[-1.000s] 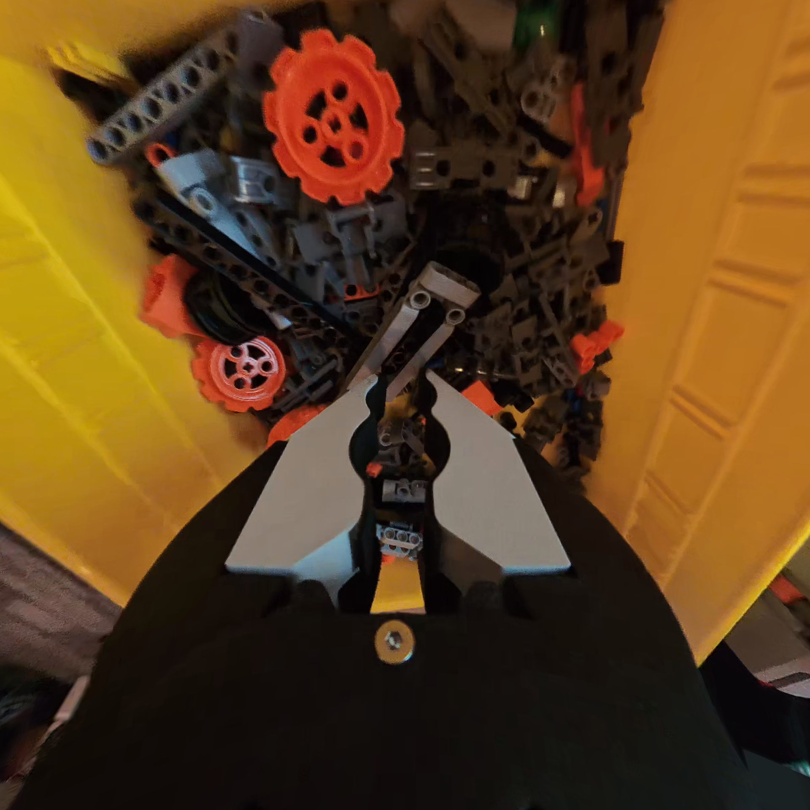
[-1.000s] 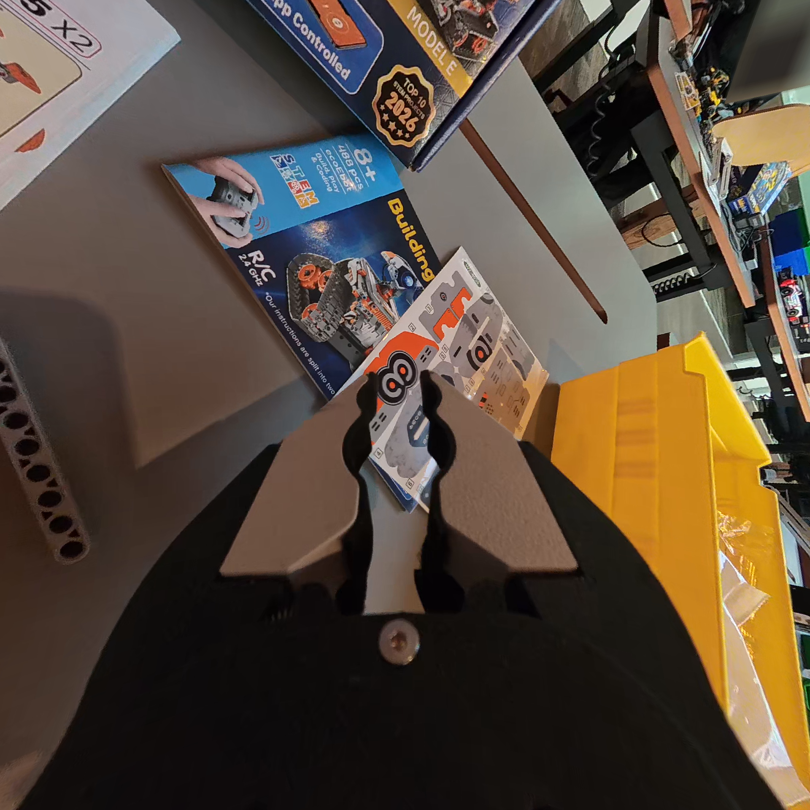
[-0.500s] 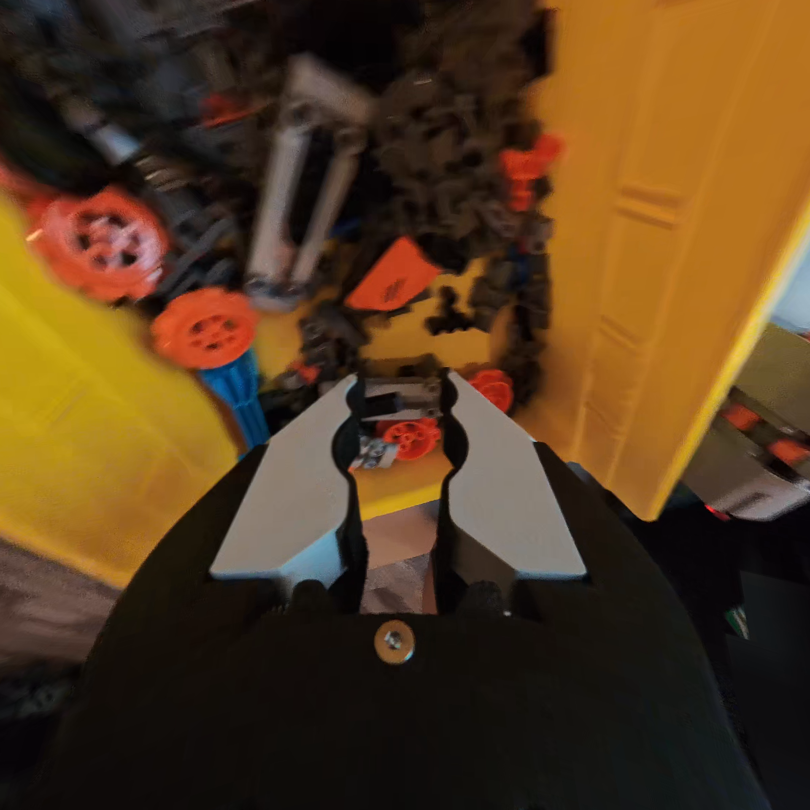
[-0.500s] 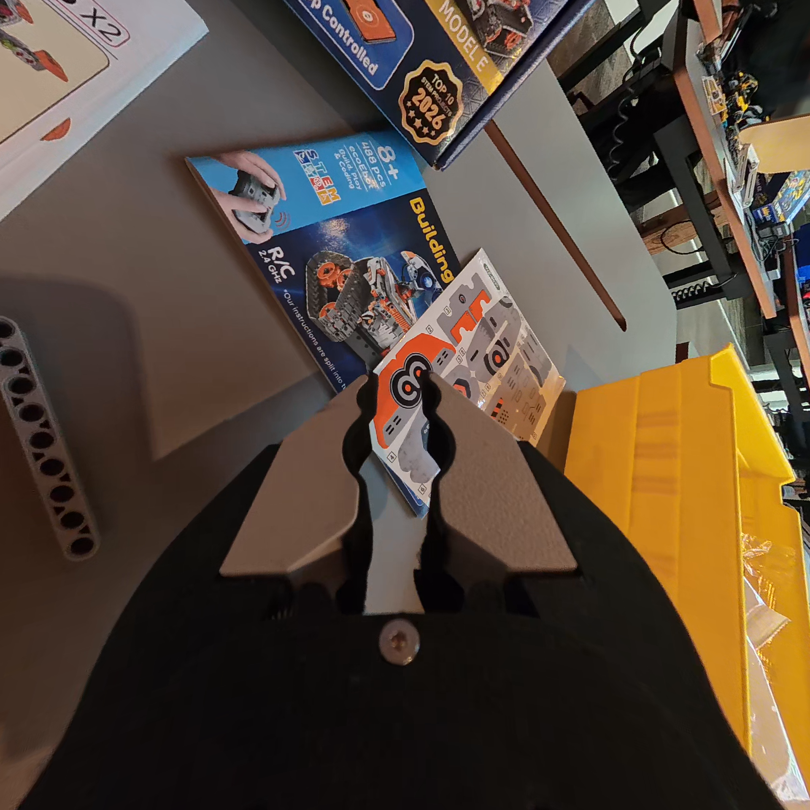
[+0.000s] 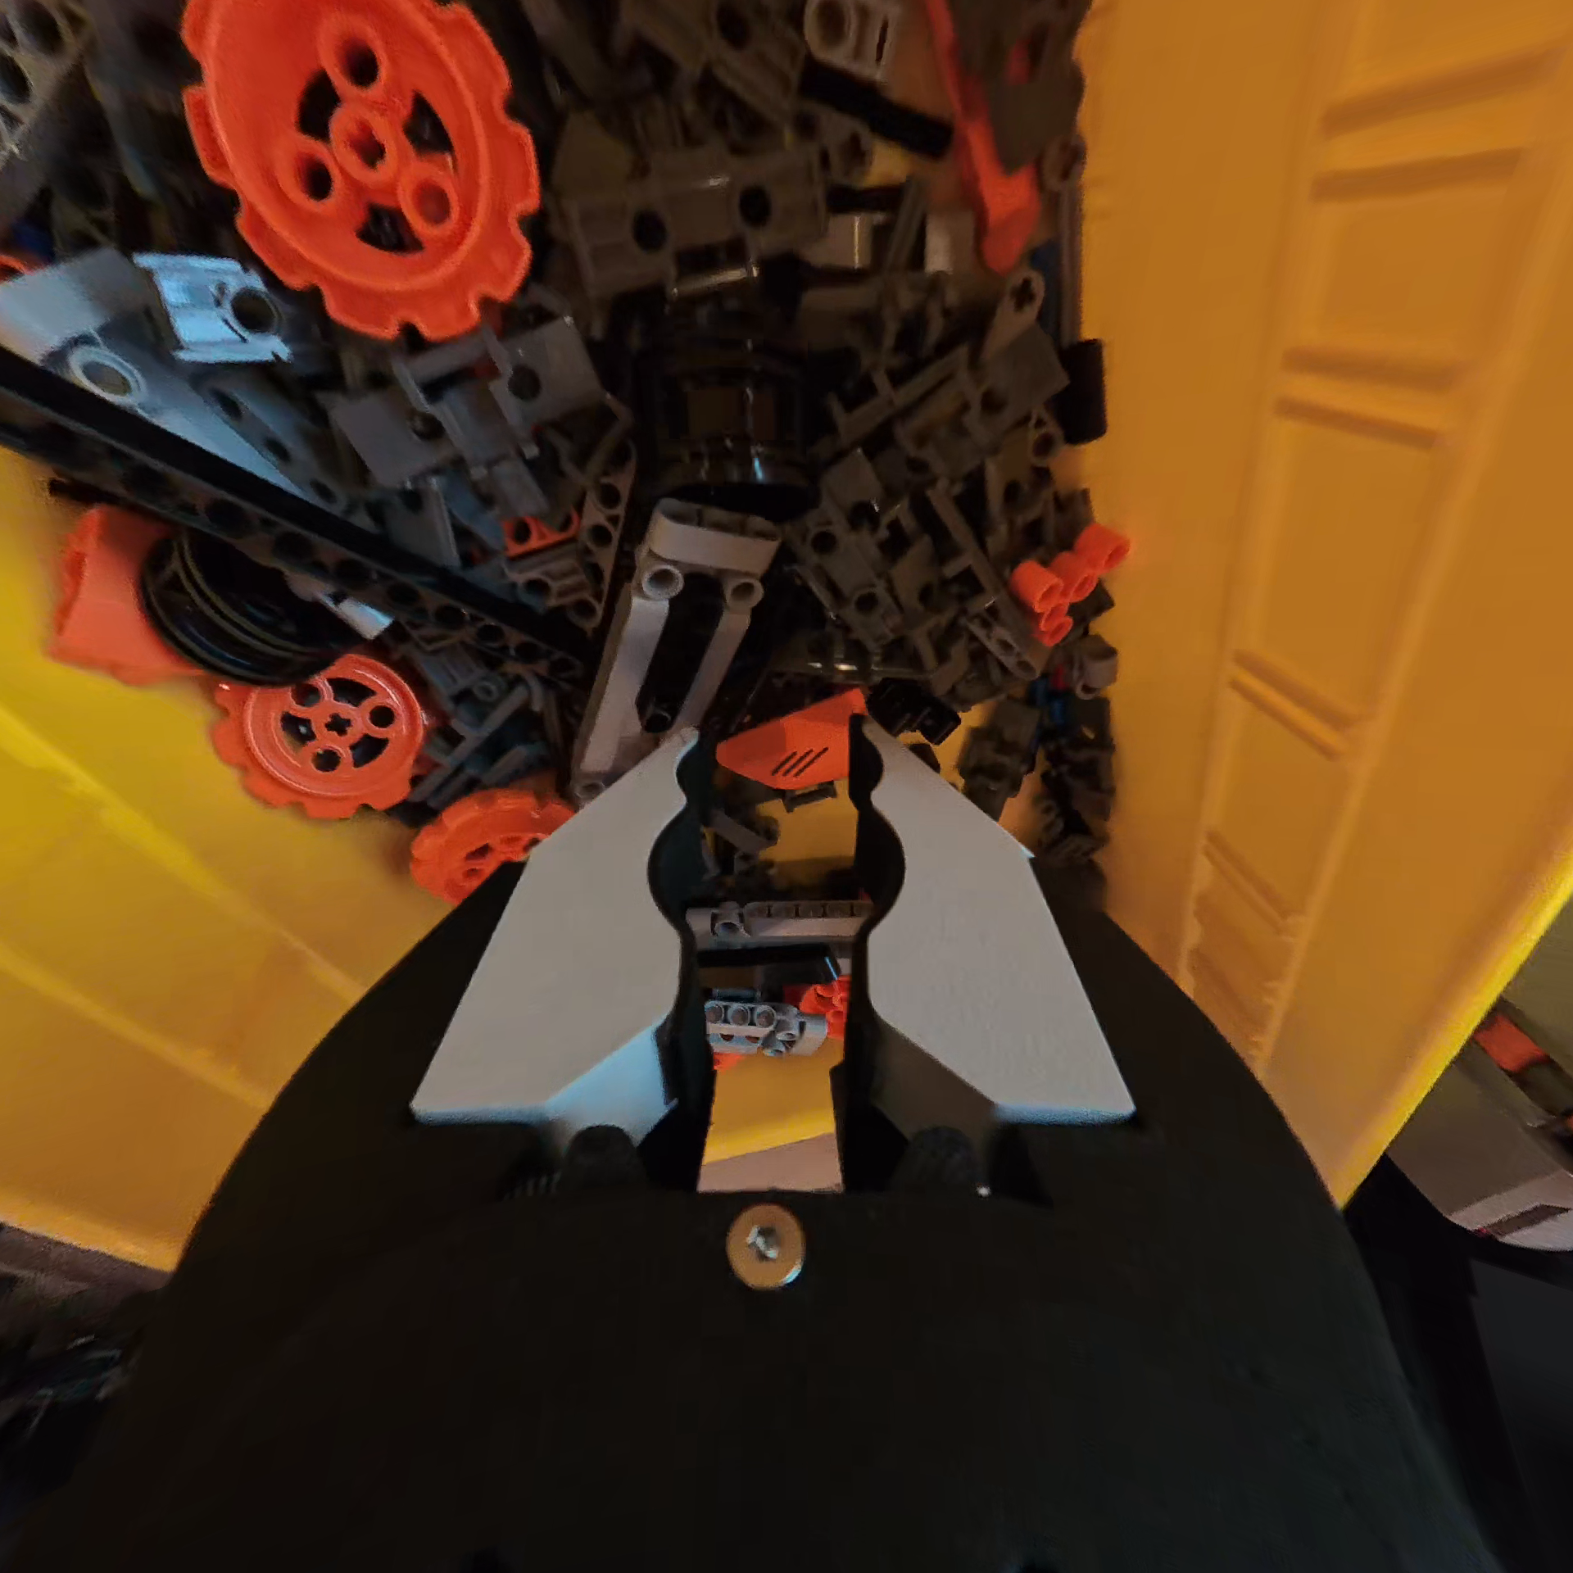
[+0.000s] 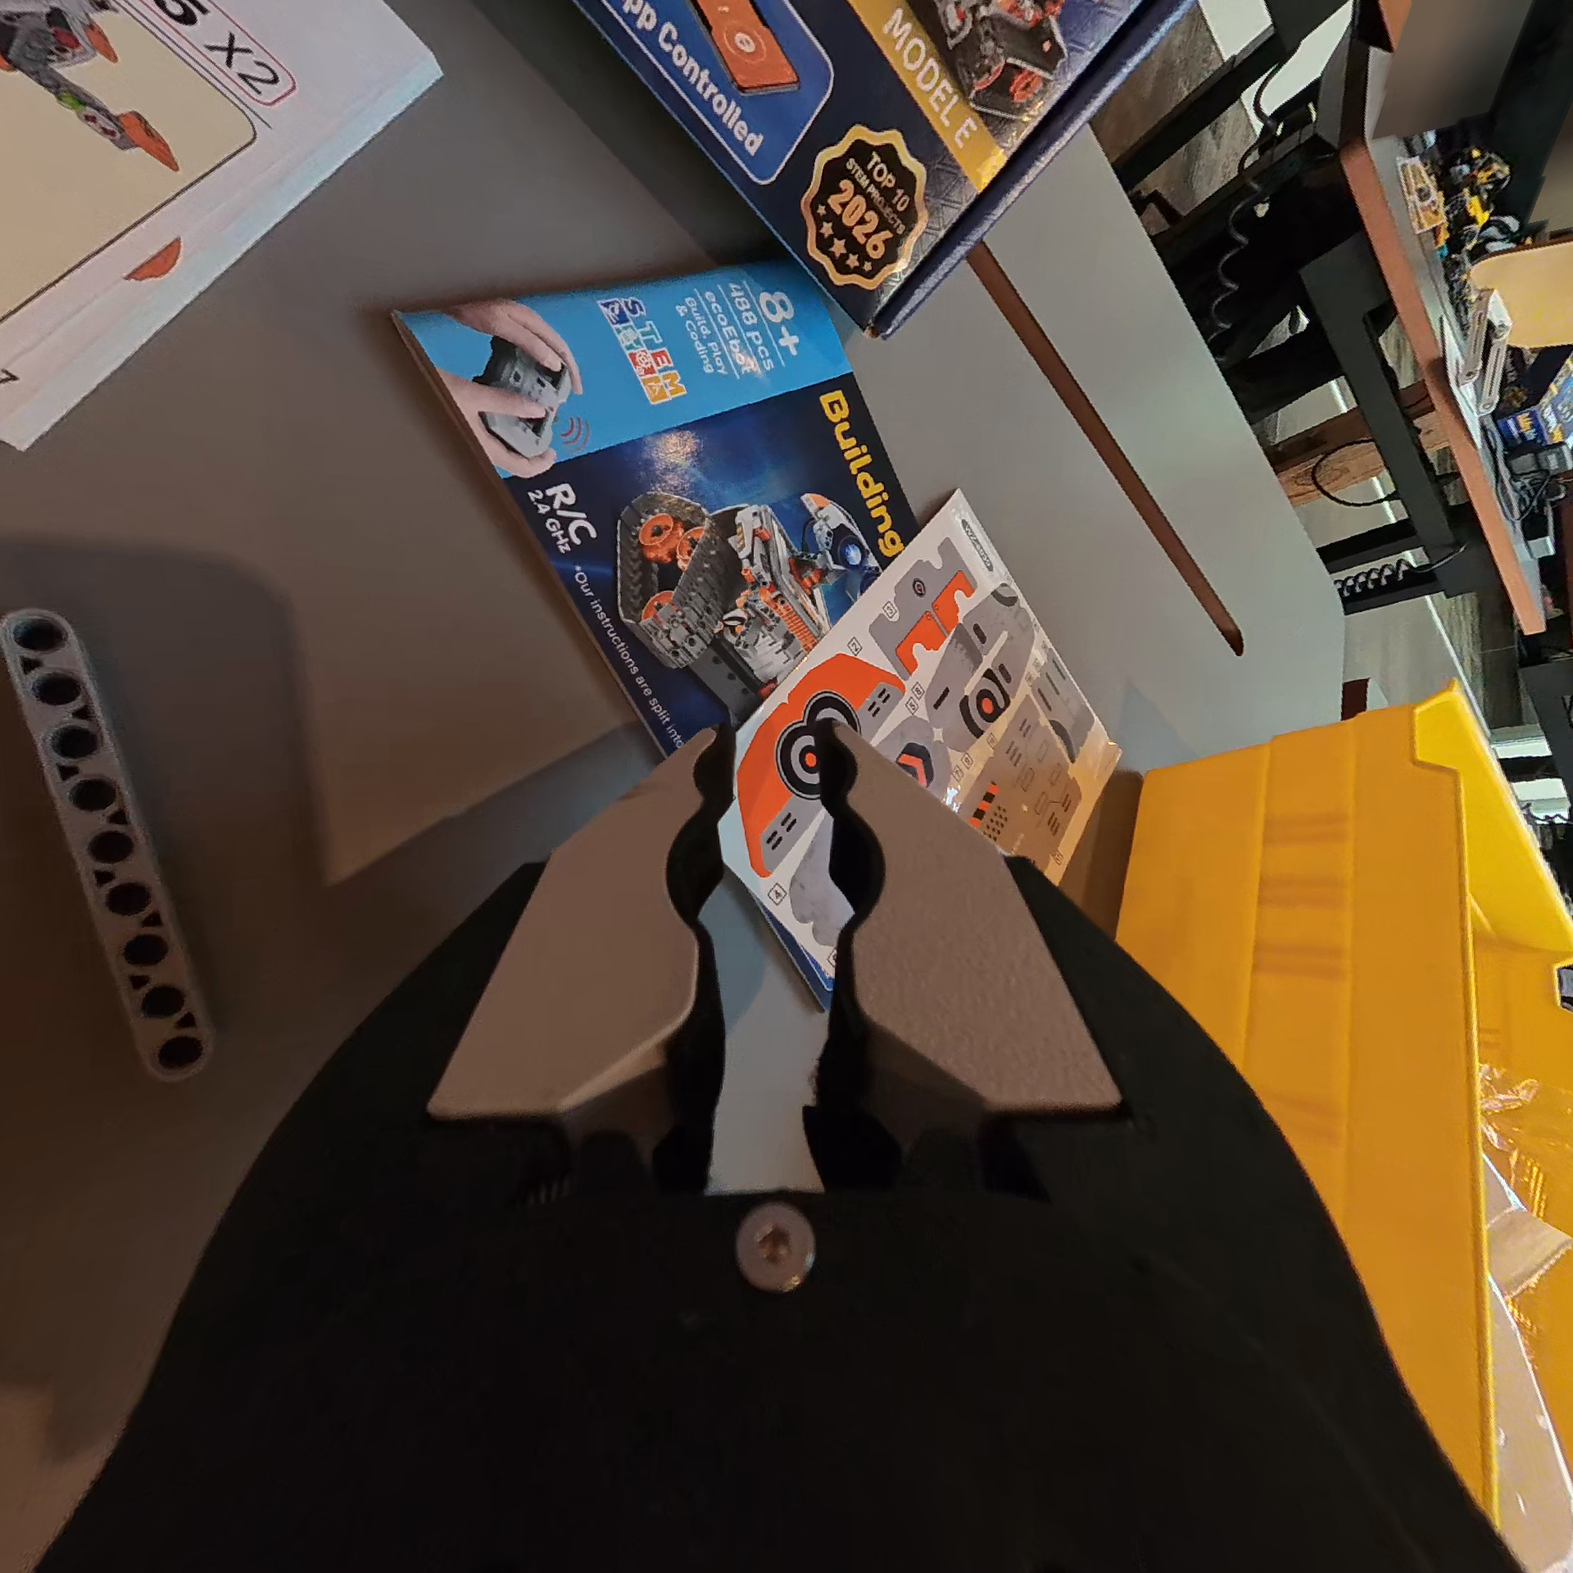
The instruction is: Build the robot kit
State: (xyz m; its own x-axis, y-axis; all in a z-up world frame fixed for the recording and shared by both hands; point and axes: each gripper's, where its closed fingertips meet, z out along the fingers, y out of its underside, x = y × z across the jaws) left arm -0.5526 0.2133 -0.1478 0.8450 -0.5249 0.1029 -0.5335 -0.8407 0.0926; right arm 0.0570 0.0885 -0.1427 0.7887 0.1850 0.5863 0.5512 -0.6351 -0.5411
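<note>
My left gripper (image 5: 775, 740) is open and empty inside a yellow bin (image 5: 1277, 596), low over a pile of grey, black and orange building parts. An orange panel piece (image 5: 792, 753) lies just past its fingertips, and a light grey frame piece (image 5: 672, 630) lies just beyond on the left. A large orange gear (image 5: 357, 162) lies at the far left of the pile. My right gripper (image 6: 776, 736) hangs above a grey table (image 6: 340, 638) with its jaws a little apart and nothing between them. Its tips are over the near corner of a sticker sheet (image 6: 936, 706).
A blue booklet (image 6: 681, 460) lies under the sticker sheet. A grey beam with holes (image 6: 102, 843) lies at the left, a white manual (image 6: 128, 170) at the far left, a dark blue box (image 6: 851, 128) at the back. A second yellow bin (image 6: 1319, 979) stands right. Spacing between my two grippers at the tips: around 60 cm. Between my left fingertips and the large orange gear (image 5: 357, 162) there is roughly 10 cm.
My left gripper's jaws are wider apart than a second ago, and it swung toward the bin's front and back over the pile. My right gripper drifted slightly; the grey beam shows more fully.
</note>
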